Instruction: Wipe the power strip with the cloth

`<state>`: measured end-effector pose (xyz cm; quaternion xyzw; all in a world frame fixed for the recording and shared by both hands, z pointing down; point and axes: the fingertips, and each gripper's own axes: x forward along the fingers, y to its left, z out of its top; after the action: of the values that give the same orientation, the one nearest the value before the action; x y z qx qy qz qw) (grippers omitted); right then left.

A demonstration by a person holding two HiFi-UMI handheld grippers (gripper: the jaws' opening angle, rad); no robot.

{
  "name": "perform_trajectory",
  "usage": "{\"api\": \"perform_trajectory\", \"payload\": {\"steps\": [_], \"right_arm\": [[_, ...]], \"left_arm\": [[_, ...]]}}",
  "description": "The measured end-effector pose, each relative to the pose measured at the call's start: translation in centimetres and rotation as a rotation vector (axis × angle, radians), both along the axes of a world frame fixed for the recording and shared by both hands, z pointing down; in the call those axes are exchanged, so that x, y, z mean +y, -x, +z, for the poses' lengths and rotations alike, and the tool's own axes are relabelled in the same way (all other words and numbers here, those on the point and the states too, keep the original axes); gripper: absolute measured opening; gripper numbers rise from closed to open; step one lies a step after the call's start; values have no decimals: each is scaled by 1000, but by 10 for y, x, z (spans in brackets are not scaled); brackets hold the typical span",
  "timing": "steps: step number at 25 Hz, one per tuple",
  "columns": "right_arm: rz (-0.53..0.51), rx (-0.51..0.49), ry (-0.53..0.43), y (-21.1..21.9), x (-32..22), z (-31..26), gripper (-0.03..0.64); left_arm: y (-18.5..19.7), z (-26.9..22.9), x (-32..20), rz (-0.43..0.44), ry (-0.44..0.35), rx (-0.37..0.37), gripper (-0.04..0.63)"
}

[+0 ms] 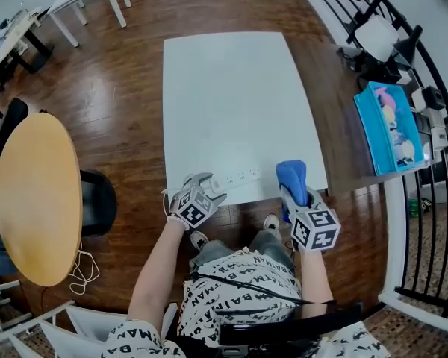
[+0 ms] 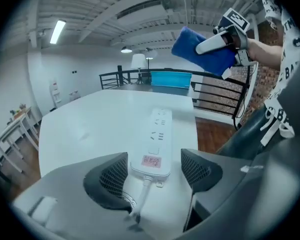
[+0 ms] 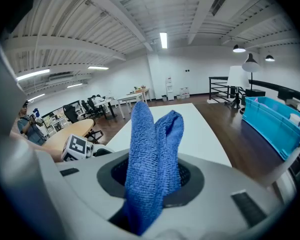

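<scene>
Power strip [image 2: 157,144] and blue cloth [image 3: 152,149]: wiping apparently not yet started.
Left gripper [image 2: 152,171] wide, jaws flanking the strip's cord end, not pressing; right gripper [image 3: 155,176] clamps the cloth, raised beyond the strip's other end.

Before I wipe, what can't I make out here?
Power strip cord: left gripper view, vanishes under the left gripper.
Its pink label print: left gripper view, blurred.
Pads of the right gripper: right gripper view, behind the cloth.
Power strip dirt: head view, too small.
</scene>
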<state>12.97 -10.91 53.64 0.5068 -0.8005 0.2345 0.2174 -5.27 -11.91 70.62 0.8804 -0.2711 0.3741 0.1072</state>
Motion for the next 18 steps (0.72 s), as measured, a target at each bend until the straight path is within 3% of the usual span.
{"api": "perform_trajectory", "payload": {"steps": [1,5,10,18], "right_arm": [[7,1,2,-2,0,1,127],[28,7,7,-9,2,1,127],[24,27,18,-13,-1,10,127],[-116,124,74,0,-20,44,127]], "left_arm": [[-1,4,-2,15,6,-16,324],[-2,11,-8,50,18,-52,325],[-6,15,-6,69,28,-28,293],[1,-35,-5,-19,-158,-31,288]]}}
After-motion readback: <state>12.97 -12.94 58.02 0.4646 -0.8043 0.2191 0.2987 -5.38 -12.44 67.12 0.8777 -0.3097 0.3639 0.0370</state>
